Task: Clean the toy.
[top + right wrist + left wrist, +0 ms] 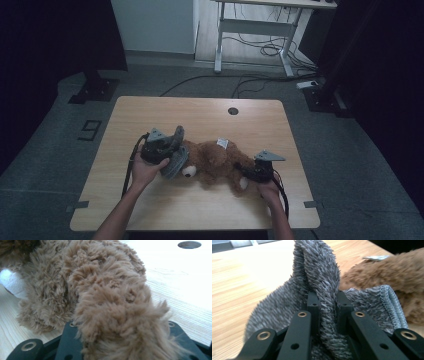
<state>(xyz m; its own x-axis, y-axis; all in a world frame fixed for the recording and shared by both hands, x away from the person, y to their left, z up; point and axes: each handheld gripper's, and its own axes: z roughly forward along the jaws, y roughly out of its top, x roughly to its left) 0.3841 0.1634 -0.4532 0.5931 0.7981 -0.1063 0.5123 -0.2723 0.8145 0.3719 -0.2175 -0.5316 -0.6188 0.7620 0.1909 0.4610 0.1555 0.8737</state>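
The left gripper (325,298) has its jaws pinched tight on a fold of the grey fuzzy cloth (317,272), the pile squeezed up between the two black fingers (313,302) and standing tall above them. In the high view that left gripper (167,150) sits at the bear's head end, and the cloth (175,162) drapes down beside the muzzle. Over to the right gripper (250,172): in its own view a thick brown limb of the teddy bear (110,310) runs straight down between the jaws and covers them, so the jaws look partly closed around that limb, though the pads themselves are hidden under the fur. The teddy bear (215,160) lies on its side across the middle of the wooden table (200,112), a white tag (222,143) on its upper side, a round cable hole (233,111) in the tabletop beyond it. The person's hands come in from the near edge, one on each gripper.
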